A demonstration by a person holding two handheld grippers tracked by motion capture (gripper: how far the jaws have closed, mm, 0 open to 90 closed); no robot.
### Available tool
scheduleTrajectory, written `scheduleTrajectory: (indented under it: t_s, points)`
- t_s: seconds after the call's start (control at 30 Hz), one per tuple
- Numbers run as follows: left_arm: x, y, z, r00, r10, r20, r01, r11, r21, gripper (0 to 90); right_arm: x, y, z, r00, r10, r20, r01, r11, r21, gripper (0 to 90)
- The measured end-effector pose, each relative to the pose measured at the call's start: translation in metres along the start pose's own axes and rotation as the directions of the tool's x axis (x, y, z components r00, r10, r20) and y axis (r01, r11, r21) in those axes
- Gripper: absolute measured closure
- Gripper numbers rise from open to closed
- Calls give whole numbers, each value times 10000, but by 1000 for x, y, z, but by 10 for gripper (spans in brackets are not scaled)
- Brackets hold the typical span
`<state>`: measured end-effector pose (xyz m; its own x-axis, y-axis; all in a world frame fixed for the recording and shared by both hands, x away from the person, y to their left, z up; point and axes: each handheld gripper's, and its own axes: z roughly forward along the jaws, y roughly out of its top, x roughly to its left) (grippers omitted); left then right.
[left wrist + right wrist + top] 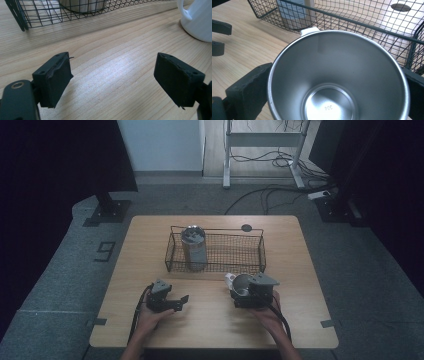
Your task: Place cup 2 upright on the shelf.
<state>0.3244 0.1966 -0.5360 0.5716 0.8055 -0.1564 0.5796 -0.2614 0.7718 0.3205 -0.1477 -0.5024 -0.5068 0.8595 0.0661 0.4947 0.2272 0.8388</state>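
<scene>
A steel mug (337,82) with a white outside and handle sits upright between the jaws of my right gripper (332,77), which press on its two sides. From above, the mug (241,285) and right gripper (245,292) stand just in front of a black wire basket (215,270). A metal canister (193,247) stands inside the basket at its left end. My left gripper (181,300) rests low over the table at front left. In its own view, the left gripper (112,75) is open over bare wood, with the white mug (197,20) beyond at the right.
The wooden table (150,245) has a round cable hole (246,227) behind the basket. The basket's front rim (362,23) runs close behind the mug. Dark stands and cables lie on the floor beyond the table.
</scene>
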Motion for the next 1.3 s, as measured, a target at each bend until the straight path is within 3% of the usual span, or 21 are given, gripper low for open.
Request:
scheduleTrajectory:
  t_s: [0.3, 0.83, 0.97, 1.3]
  points:
    - [1, 0, -1, 10000, -2, -25, 2, 10000, -27, 147, 2, -2, 7, 9994, -176, 307, 173, 9998, 91, 47]
    - [2, 0, -1, 10000, 18, -42, -18, 10000, -34, 147, -2, -3, 7, 9987, -413, 298, 411, 9991, 55, 63]
    - [2, 0, -2, 10000, -3, -50, 2, 10000, -47, 148, -3, -2, 3, 9986, -400, 332, 405, 9991, -131, 63]
    - [3, 0, -2, 10000, -71, -48, 71, 10000, -67, 148, -3, 6, -15, 9989, -455, -86, 449, 9975, -544, 64]
